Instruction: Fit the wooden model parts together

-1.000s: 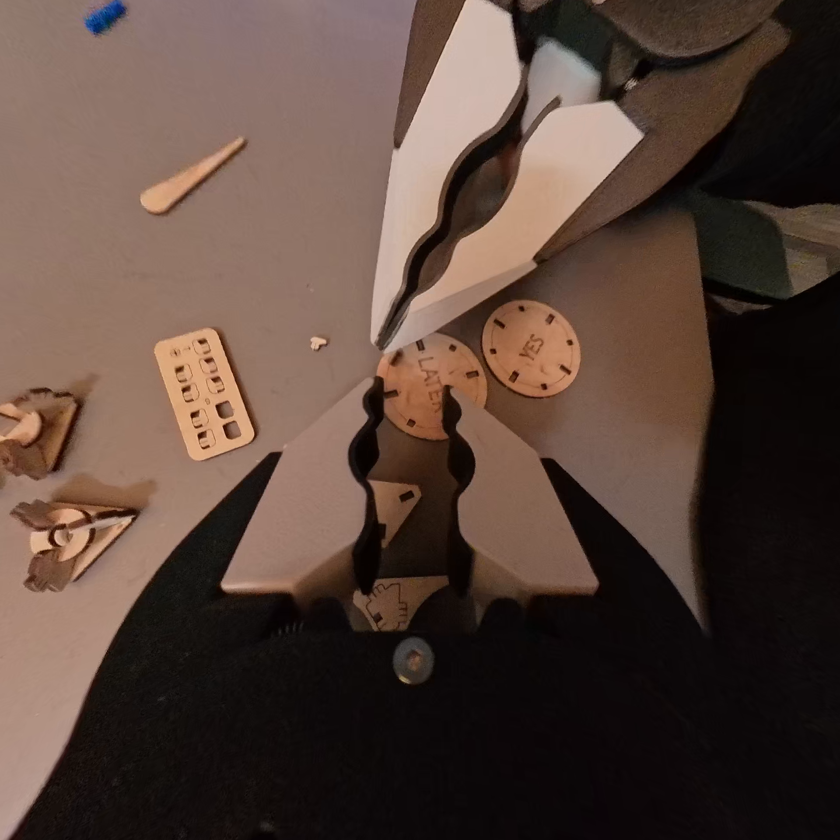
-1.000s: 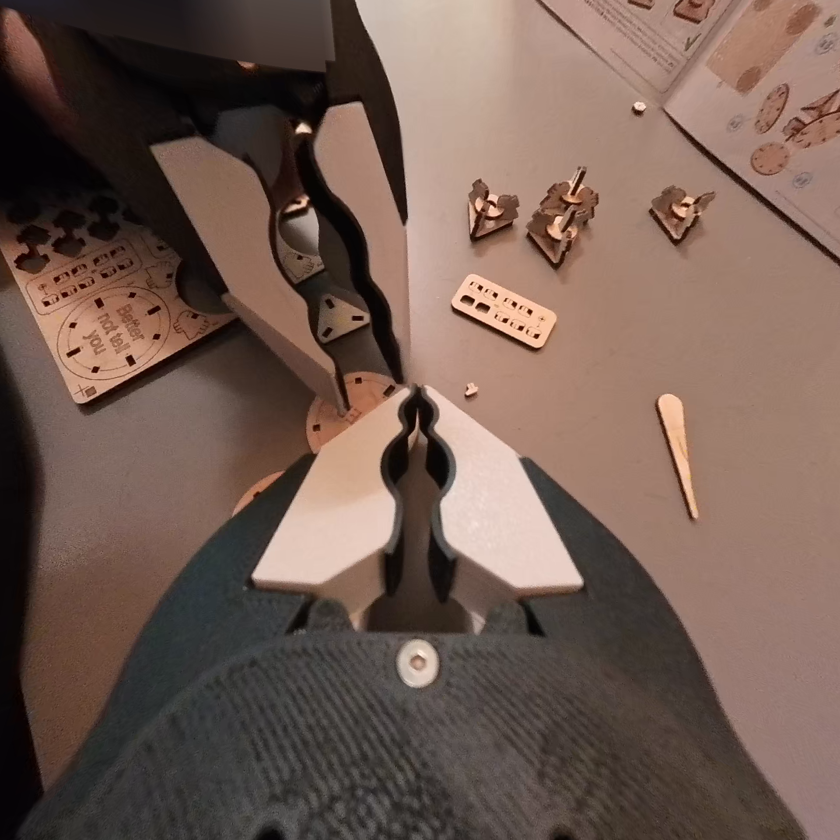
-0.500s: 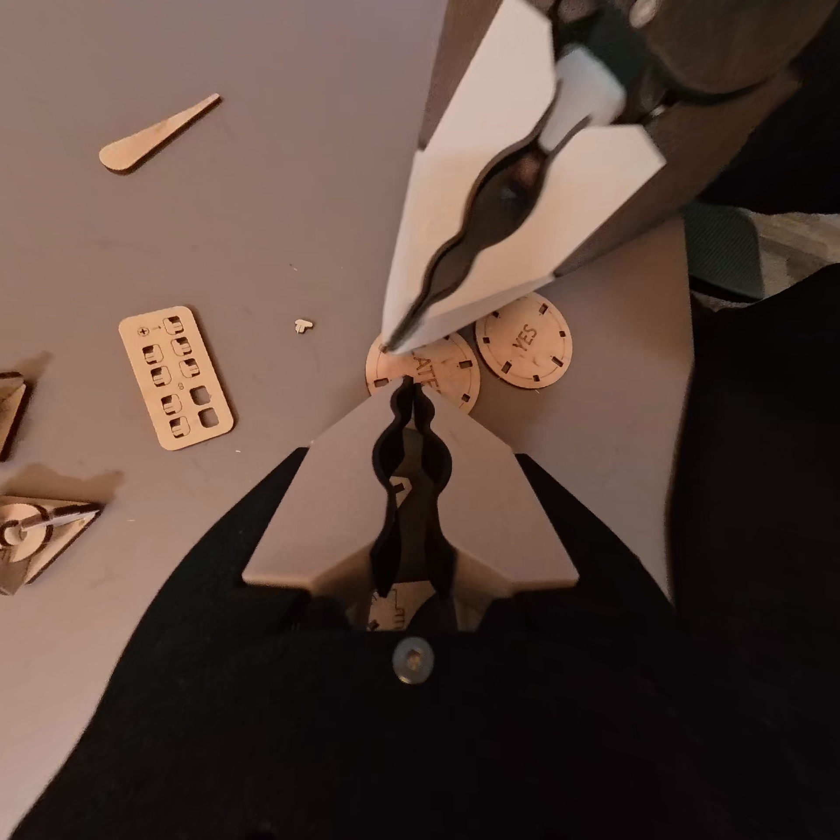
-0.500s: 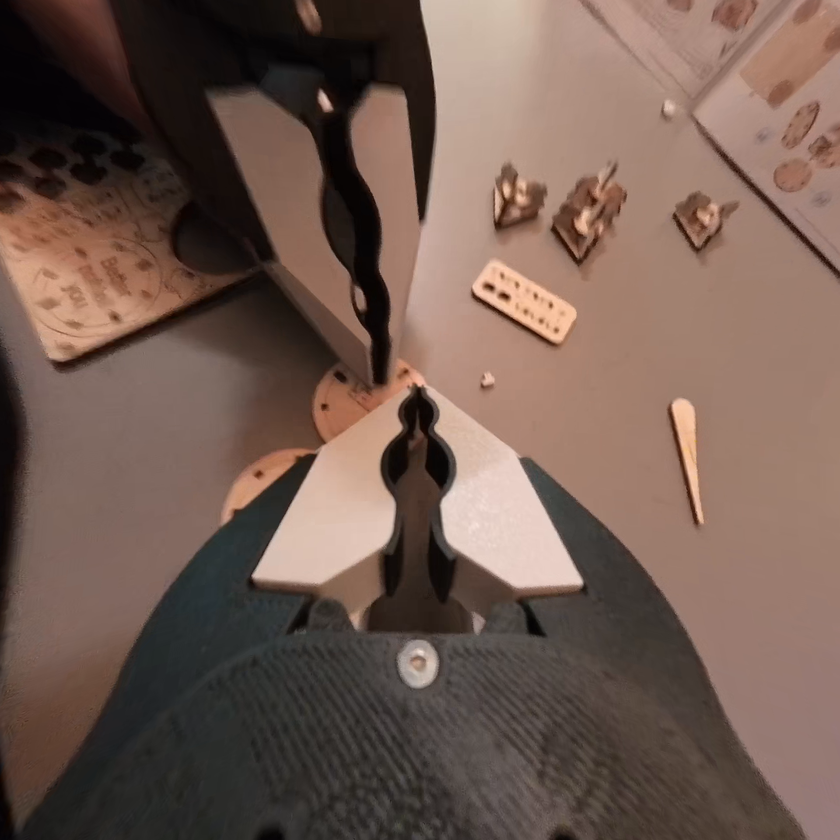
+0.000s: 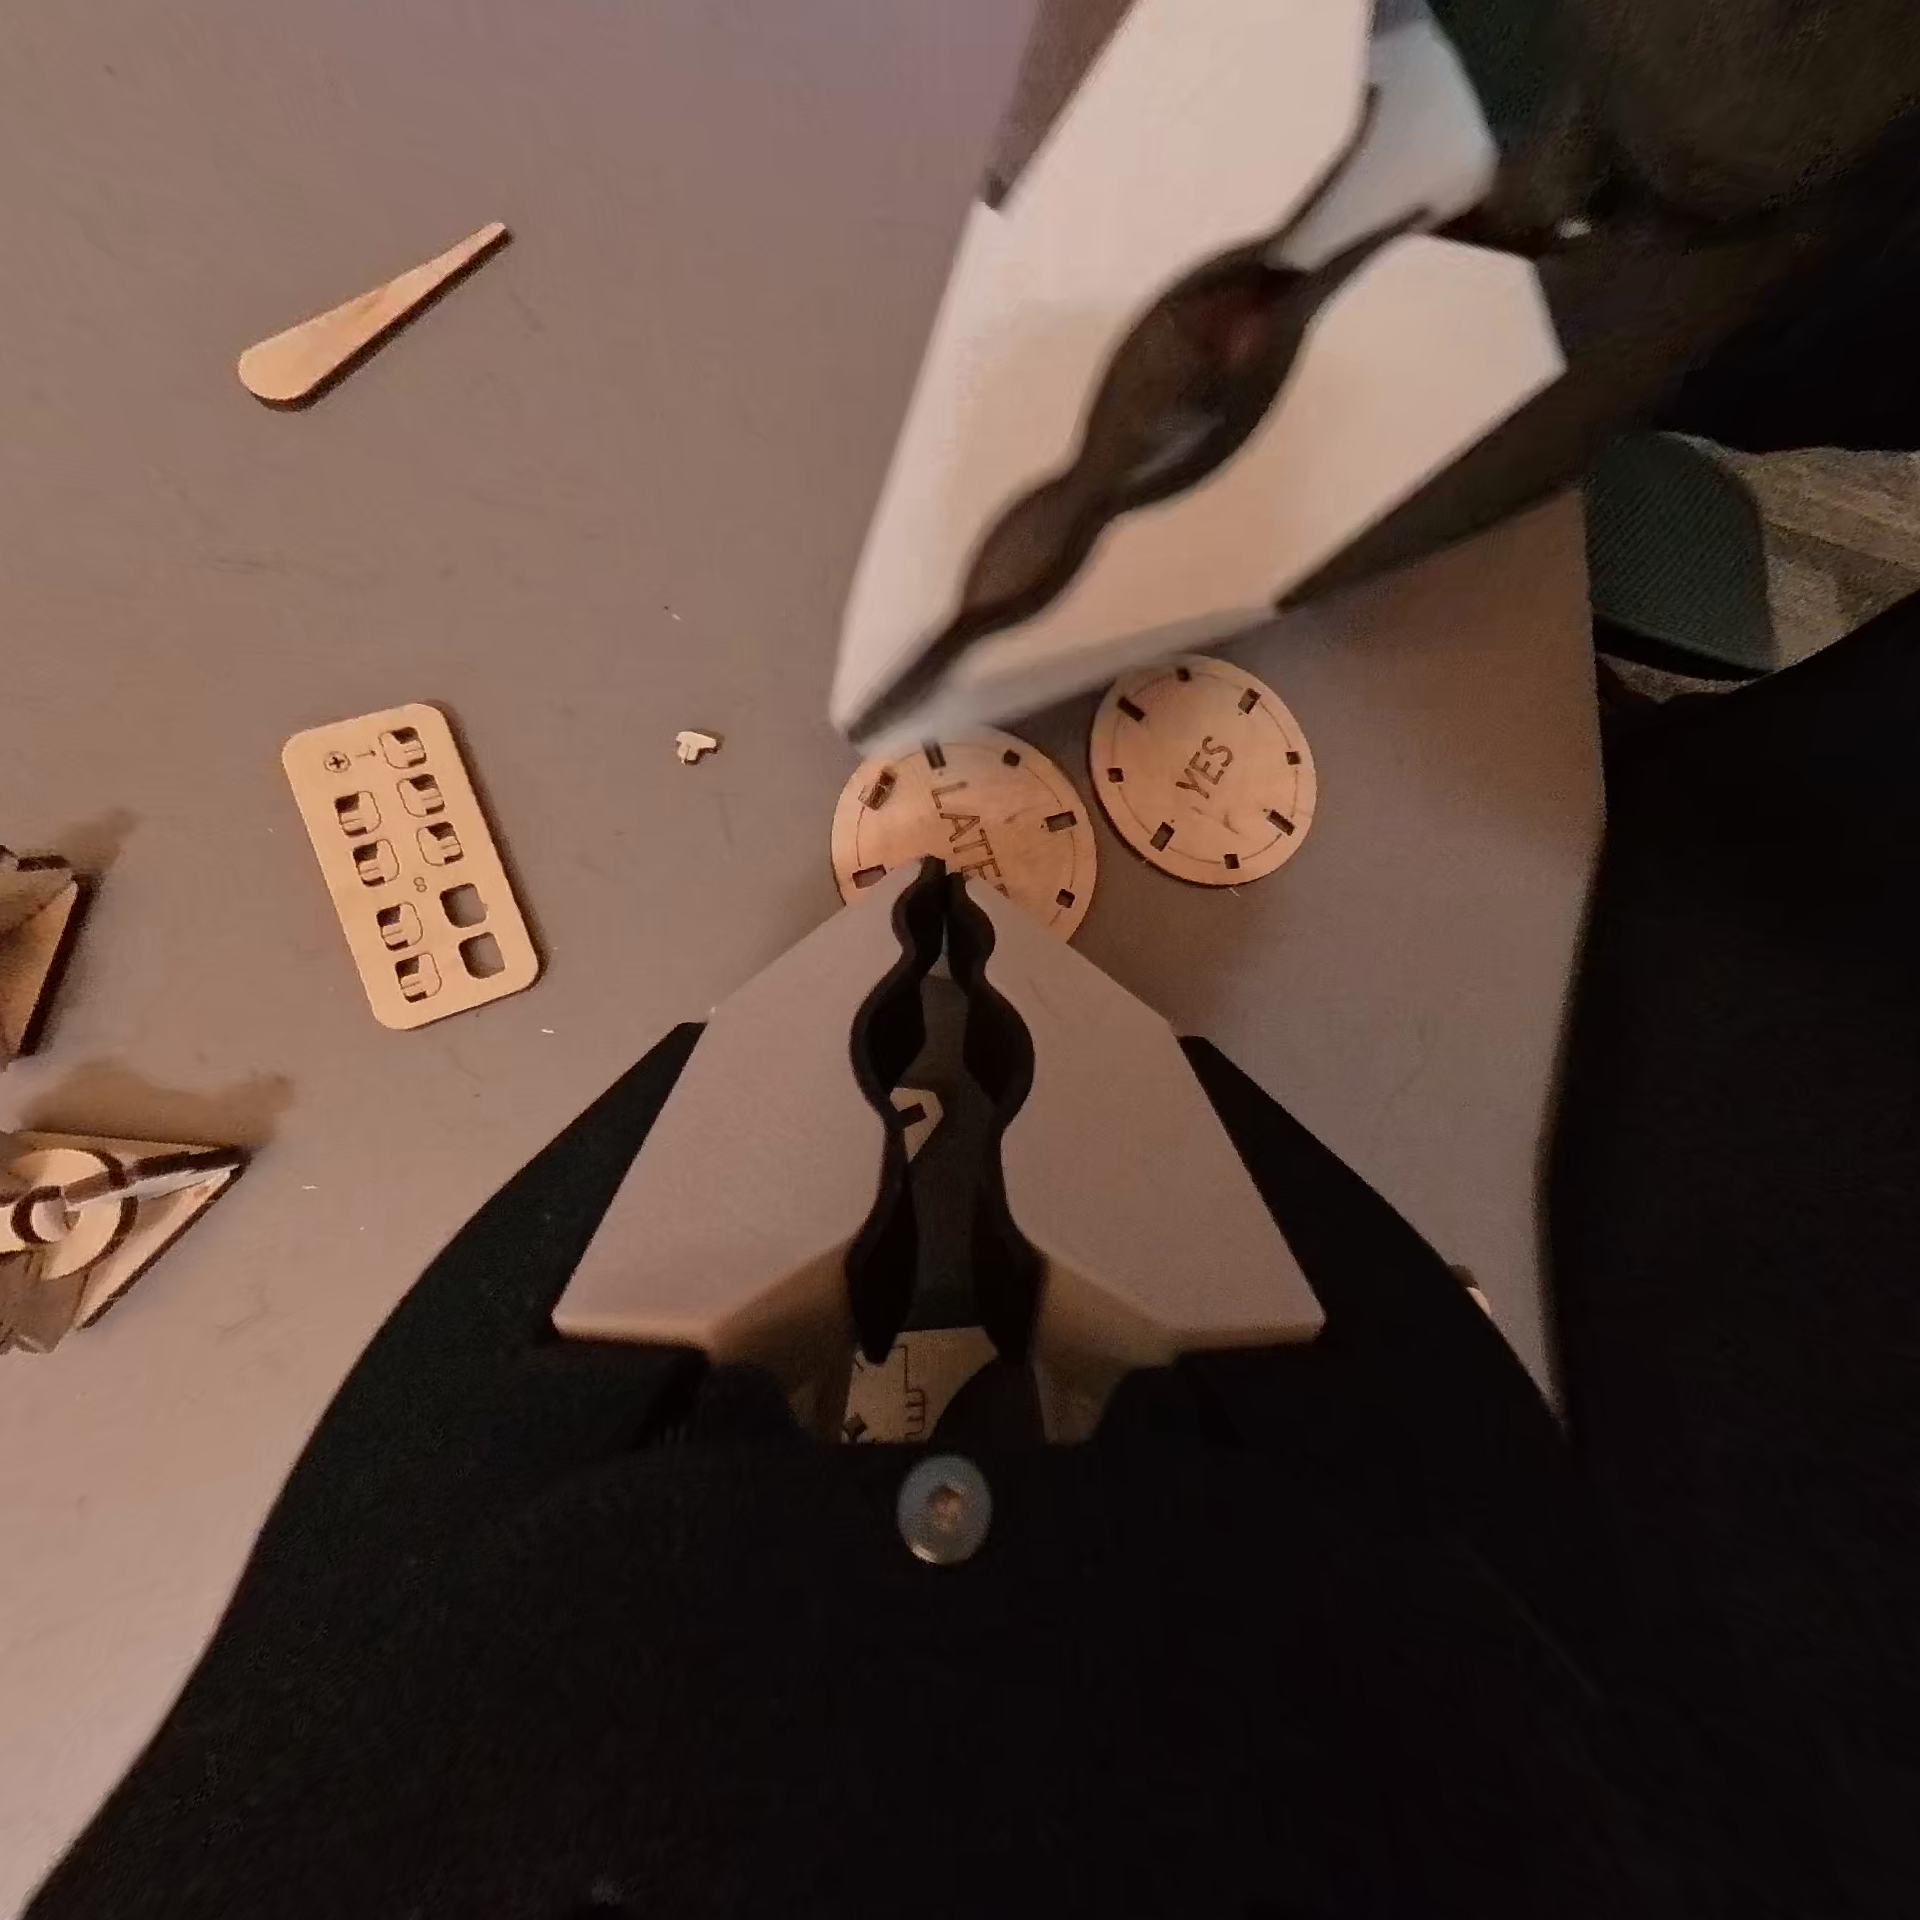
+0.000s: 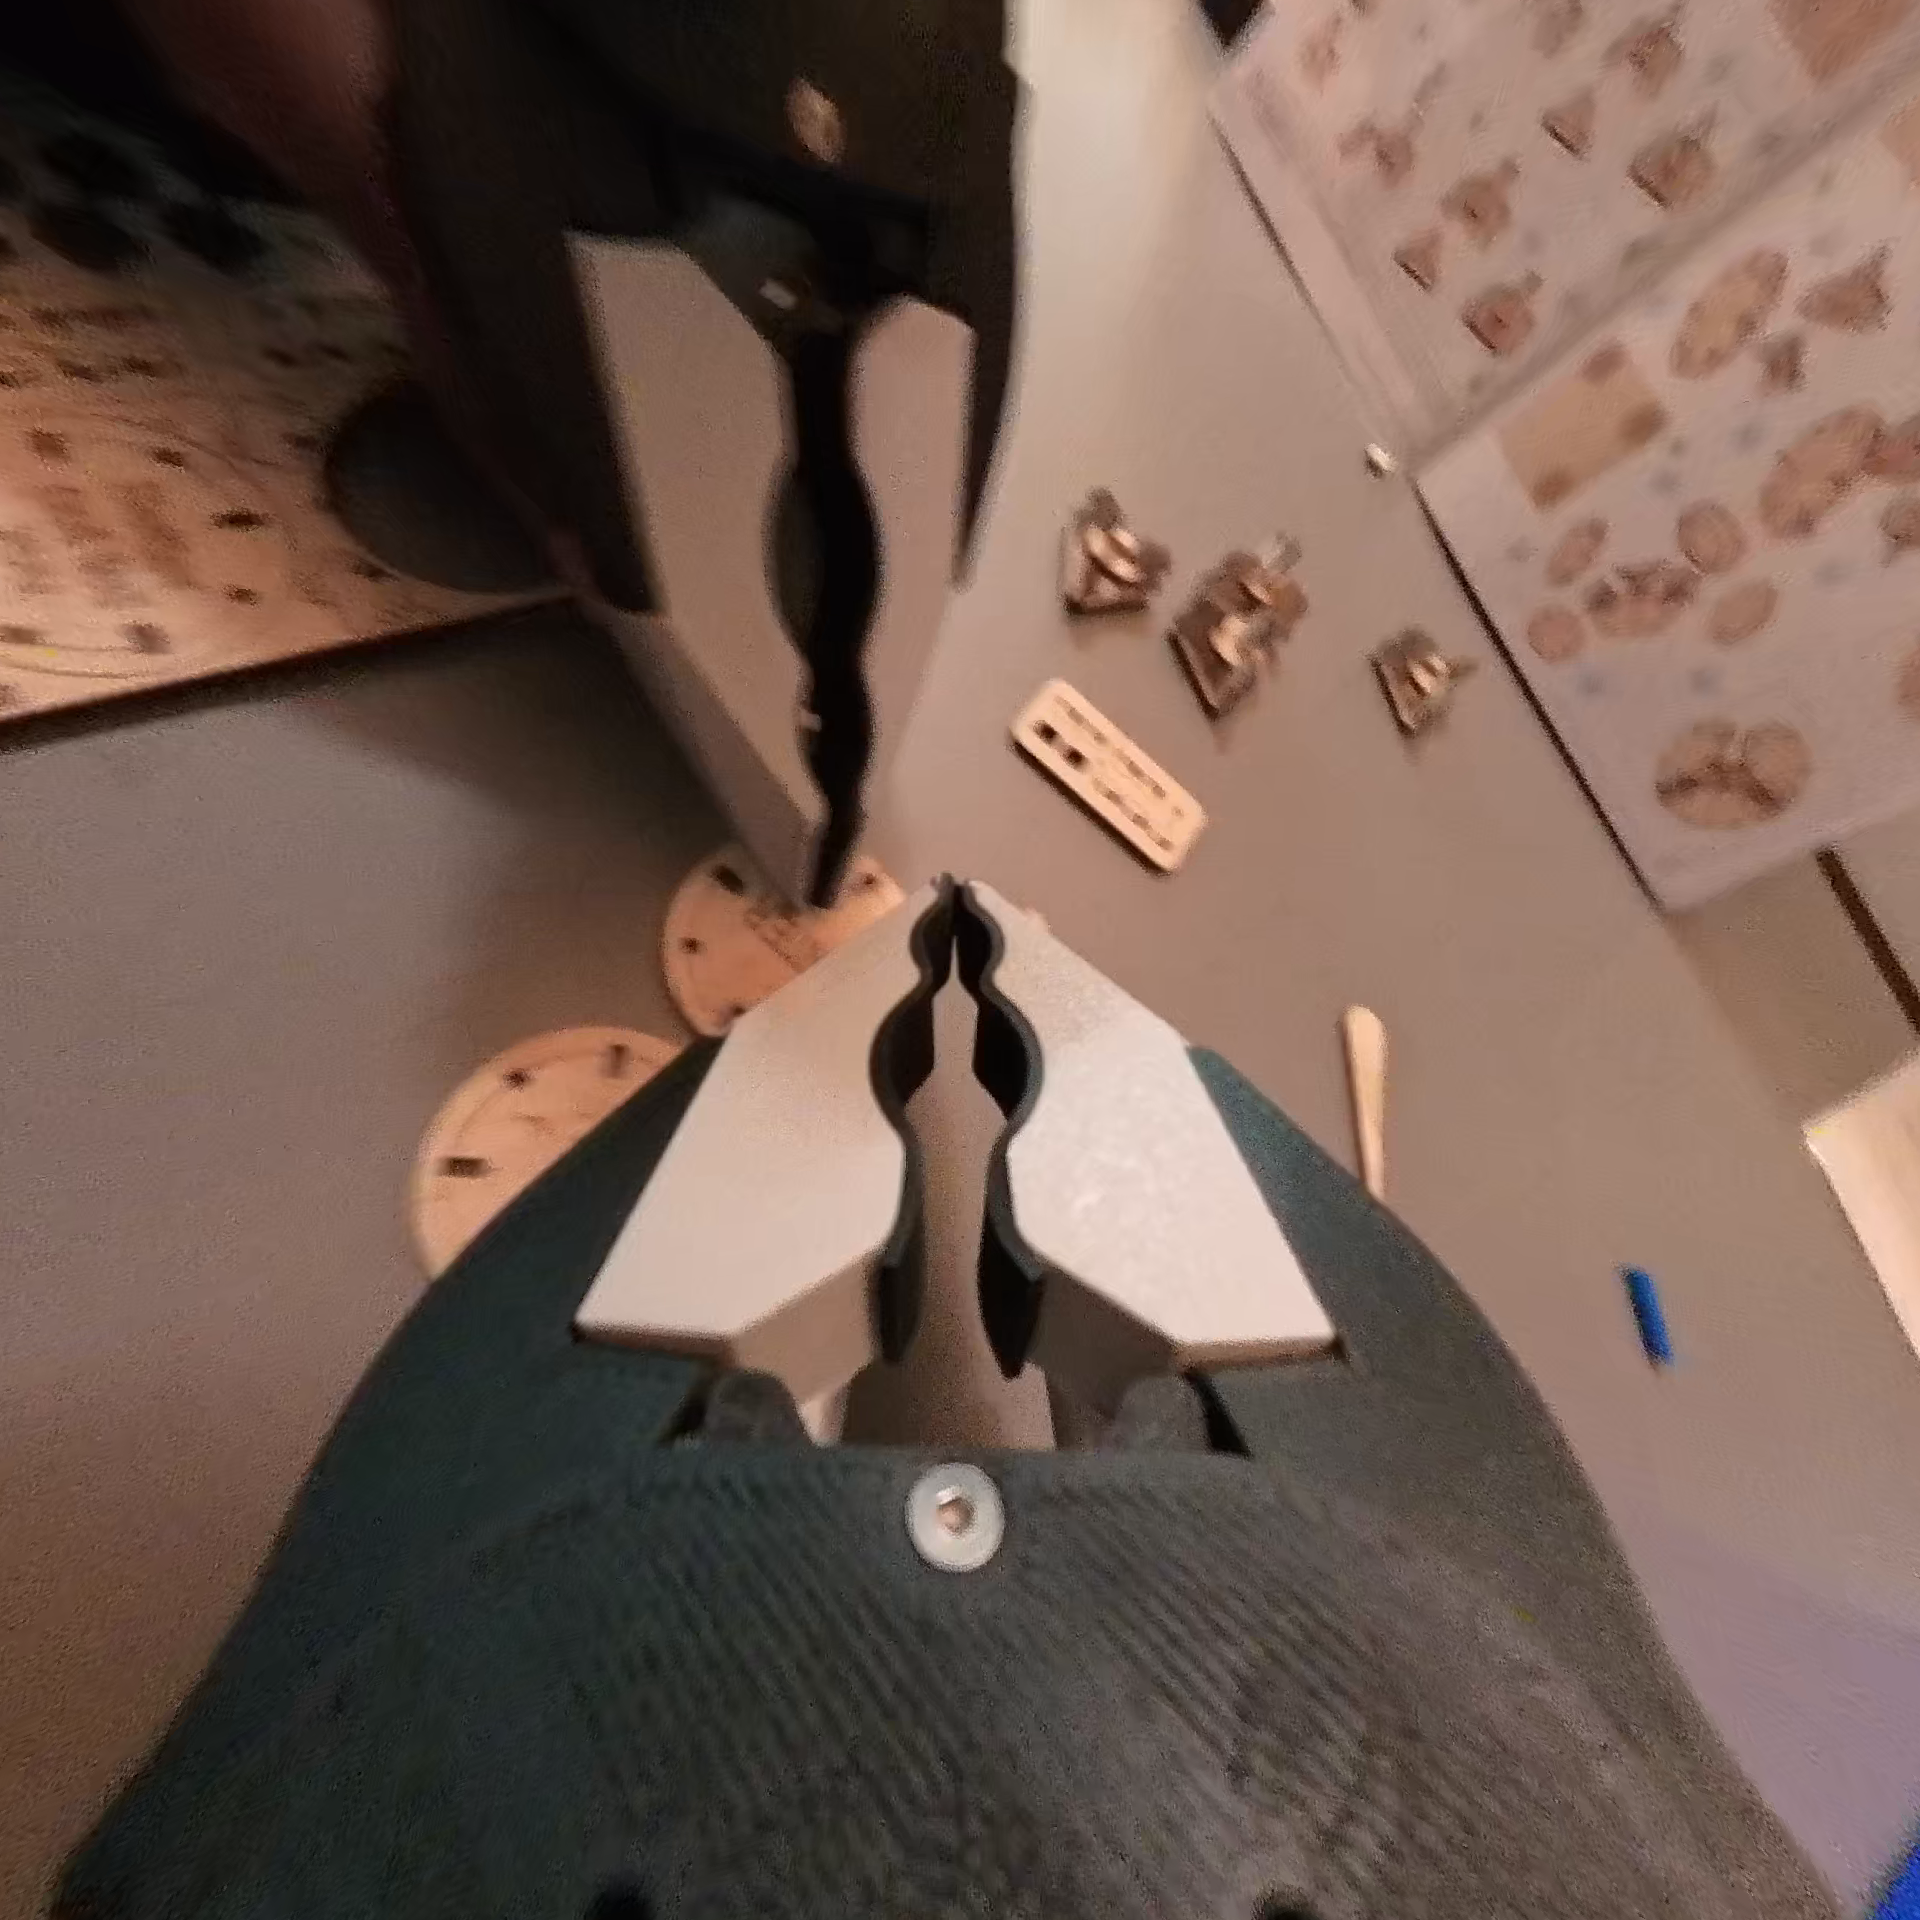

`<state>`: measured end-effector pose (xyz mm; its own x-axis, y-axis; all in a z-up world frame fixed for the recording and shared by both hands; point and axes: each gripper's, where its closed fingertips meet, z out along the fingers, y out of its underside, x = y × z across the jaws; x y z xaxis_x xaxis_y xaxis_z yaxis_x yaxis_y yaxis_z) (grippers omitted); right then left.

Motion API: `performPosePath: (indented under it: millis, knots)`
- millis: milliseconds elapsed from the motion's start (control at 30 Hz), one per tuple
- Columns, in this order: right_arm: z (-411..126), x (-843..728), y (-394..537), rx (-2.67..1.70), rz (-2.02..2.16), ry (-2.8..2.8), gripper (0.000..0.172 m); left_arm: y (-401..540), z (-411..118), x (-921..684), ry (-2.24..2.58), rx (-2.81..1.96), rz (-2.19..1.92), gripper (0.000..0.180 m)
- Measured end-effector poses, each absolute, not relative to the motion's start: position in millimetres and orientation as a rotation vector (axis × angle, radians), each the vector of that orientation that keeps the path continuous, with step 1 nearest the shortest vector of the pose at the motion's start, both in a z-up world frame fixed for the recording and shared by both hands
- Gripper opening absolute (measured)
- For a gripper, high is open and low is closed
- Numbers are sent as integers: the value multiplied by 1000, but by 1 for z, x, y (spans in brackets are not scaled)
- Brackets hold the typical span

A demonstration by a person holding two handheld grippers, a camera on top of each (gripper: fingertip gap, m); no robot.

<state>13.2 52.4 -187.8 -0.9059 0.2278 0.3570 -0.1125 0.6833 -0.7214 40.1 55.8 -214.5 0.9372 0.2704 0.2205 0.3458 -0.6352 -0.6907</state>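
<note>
Grey tabletop: left gripper and right gripper, both pinched shut on nothing, meet over 2 wooden discs.

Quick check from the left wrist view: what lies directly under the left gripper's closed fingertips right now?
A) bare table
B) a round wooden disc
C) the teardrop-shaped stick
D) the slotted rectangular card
B: the left gripper has its shut tips over the near edge of a round wooden disc; the card and the stick lie well off to the left.
</note>
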Motion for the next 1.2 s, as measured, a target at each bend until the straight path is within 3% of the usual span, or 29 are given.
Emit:
performPosePath:
  millis: [100, 300, 467, 600, 667, 867, 967, 1200]
  knots:
    - [-207, 19, 52, -49, 1003, -2540, 0, 56, -214, 40, -433, -2294, -121, 0]
    - [-183, 21, 46, -54, 1170, -2461, 0, 56, -214, 41, -433, -2294, -120, 0]
    - [-203, 4, 59, -152, 1013, -2487, 0, 56, -214, 41, -430, -2296, -113, 0]
    - [-183, 21, 45, -109, 1230, -2494, 0, 56, -213, 41, -435, -2293, -124, 0]
    - [-205, 19, 52, -125, 1095, -2585, 0, 56, -213, 41, -434, -2293, -122, 0]
    - [-171, 15, 46, -172, 1322, -2471, 0, 56, -213, 41, -436, -2292, -126, 0]
    - [-209, 15, 55, -175, 1131, -2613, 1, 56, -213, 41, -433, -2294, -118, 0]
    - [-194, 20, 45, -95, 1202, -2534, 0, 56, -213, 41, -435, -2293, -124, 0]
